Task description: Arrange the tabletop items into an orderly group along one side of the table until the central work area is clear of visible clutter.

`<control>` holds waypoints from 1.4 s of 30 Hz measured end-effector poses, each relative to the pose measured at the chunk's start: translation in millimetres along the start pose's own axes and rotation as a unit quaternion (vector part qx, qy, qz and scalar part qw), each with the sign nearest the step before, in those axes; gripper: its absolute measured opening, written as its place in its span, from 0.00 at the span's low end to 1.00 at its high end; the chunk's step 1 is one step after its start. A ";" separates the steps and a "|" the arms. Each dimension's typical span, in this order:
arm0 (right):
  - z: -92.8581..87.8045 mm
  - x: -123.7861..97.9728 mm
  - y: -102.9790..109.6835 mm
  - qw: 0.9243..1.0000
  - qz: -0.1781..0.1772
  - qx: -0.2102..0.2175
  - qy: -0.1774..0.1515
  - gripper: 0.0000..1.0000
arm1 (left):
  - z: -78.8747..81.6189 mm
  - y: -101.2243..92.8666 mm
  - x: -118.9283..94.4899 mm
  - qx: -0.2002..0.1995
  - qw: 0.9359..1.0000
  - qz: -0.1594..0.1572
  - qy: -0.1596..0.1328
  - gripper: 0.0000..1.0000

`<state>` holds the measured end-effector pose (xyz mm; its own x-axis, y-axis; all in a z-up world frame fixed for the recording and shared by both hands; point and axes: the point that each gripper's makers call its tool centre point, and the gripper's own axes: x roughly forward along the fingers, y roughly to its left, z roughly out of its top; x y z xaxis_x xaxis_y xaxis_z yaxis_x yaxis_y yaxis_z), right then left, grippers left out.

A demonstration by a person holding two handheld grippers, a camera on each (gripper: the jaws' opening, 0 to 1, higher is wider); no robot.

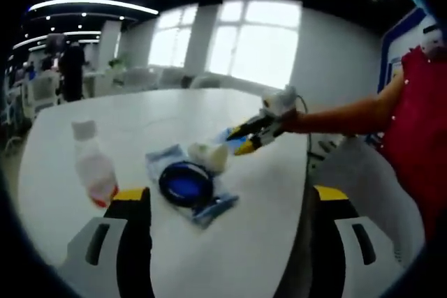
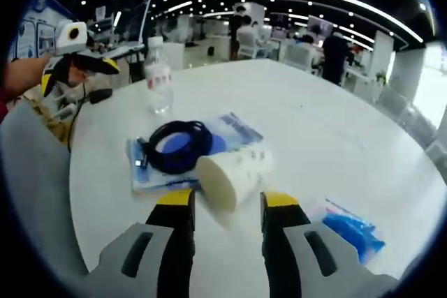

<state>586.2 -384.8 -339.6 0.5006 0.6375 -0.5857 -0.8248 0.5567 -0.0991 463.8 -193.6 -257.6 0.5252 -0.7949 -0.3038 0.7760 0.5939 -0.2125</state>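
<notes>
Right gripper view, blue packet (image 2: 353, 230) beside spread fingers (image 2: 279, 204), left fingers (image 1: 133, 197) spread too

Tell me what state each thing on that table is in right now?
Plastic bottle: upright, cap on.
Paper cup: lying on its side, just ahead of the right gripper, whose jaws stand open.
Black cable: coiled on a flat blue packet.
Small blue packet: lying flat, apart from the rest.
Left gripper: jaws open, holding nothing.

both grippers' fingers spread apart, left gripper (image 1: 227, 200) wider than right gripper (image 2: 228, 204).
</notes>
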 end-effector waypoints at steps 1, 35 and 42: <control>-1.1 1.5 -0.3 1.000 -0.001 0.005 0.003 0.33 | -0.1 0.3 0.1 0.000 1.000 -0.001 0.000 0.91; -19.8 23.1 -19.7 0.998 -0.022 0.051 0.033 0.06 | -2.9 5.0 10.9 -0.004 1.000 -0.018 0.007 0.85; -18.4 21.7 -24.3 0.998 -0.027 0.055 0.030 0.05 | -3.8 3.3 13.8 -0.003 1.000 -0.023 0.010 0.85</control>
<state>612.3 -394.3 -364.7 0.5246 0.5740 -0.6287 -0.7617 0.6464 -0.0454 472.3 -202.2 -266.1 0.4819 -0.8190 -0.3115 0.7968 0.5575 -0.2331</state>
